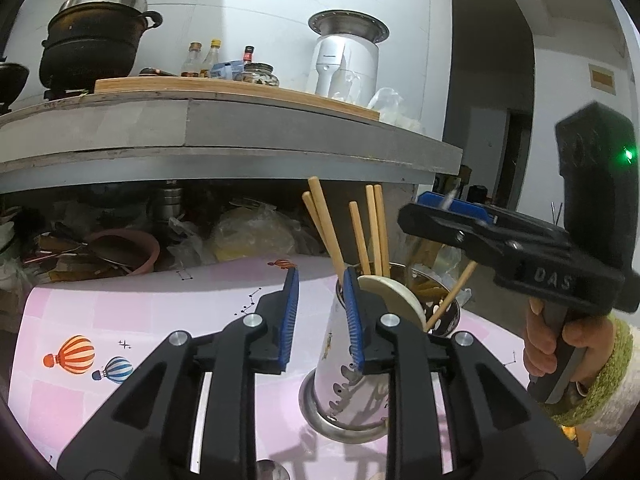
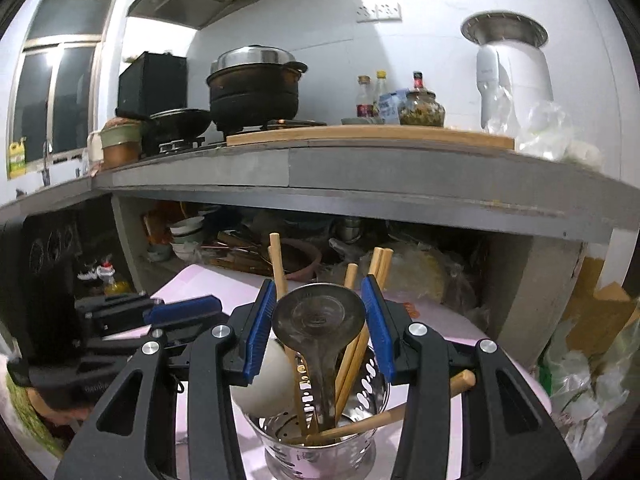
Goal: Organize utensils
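A: Now, left claw?
B: My left gripper (image 1: 320, 320) stands parted, gripping nothing, beside the perforated steel utensil holder (image 1: 352, 396) on the pink tablecloth (image 1: 160, 308).
A: Right?
B: My right gripper (image 2: 322, 324) stands parted around the steel ladle (image 2: 318, 316), pads apart from it; ladle, chopsticks (image 2: 352, 356) and white spoon (image 2: 268, 380) stand in that holder.

chopsticks (image 1: 370, 228) crowd holder (image 1: 352, 396) mouth; tablecloth (image 1: 160, 320) left free.

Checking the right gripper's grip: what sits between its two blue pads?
In the right wrist view, the metal ladle's bowl sits between the right gripper's pads, above the perforated utensil holder.
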{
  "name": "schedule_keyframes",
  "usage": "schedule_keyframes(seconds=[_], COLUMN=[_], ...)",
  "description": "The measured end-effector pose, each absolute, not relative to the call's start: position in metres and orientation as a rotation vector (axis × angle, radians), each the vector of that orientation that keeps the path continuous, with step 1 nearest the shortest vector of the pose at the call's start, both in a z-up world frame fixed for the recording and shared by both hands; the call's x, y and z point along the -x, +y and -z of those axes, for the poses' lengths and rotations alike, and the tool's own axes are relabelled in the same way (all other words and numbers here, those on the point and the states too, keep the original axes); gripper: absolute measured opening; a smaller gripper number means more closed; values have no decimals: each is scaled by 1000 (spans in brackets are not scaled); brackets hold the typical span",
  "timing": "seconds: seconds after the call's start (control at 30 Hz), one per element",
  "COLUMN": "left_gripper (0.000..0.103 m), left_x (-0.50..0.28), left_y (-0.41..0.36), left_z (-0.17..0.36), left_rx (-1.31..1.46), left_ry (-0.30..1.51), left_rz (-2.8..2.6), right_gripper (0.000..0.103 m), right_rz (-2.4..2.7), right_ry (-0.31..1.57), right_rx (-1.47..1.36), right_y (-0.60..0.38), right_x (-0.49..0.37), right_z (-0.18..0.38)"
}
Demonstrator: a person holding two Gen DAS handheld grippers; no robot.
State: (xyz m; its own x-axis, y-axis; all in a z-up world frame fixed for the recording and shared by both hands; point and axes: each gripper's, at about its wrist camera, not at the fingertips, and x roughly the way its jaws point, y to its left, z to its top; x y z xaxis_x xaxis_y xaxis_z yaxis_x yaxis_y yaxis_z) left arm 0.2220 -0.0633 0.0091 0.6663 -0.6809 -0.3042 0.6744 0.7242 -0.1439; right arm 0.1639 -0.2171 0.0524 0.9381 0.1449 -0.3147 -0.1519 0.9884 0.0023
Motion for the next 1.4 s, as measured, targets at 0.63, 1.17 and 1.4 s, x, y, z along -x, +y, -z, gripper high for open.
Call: schedule_keyframes(seconds=[0.63,1.17,1.4], left_gripper=[29,30,32], left_x=[-209,-215,-212], left_y=[-19,-7,-6], left_z=[-13,-12,-14], left_rx=[74,105,105], left_ry=[360,368,362], left_rz=[680,667,664], right_gripper=[43,44,44], right_rz=[-172,-138,-137], right_ry=[311,305,310], right_rx=[0,190,275], right_y=[-215,-194,-185], right_x=[-188,-158,-150], right_z=[-50,-37,-38])
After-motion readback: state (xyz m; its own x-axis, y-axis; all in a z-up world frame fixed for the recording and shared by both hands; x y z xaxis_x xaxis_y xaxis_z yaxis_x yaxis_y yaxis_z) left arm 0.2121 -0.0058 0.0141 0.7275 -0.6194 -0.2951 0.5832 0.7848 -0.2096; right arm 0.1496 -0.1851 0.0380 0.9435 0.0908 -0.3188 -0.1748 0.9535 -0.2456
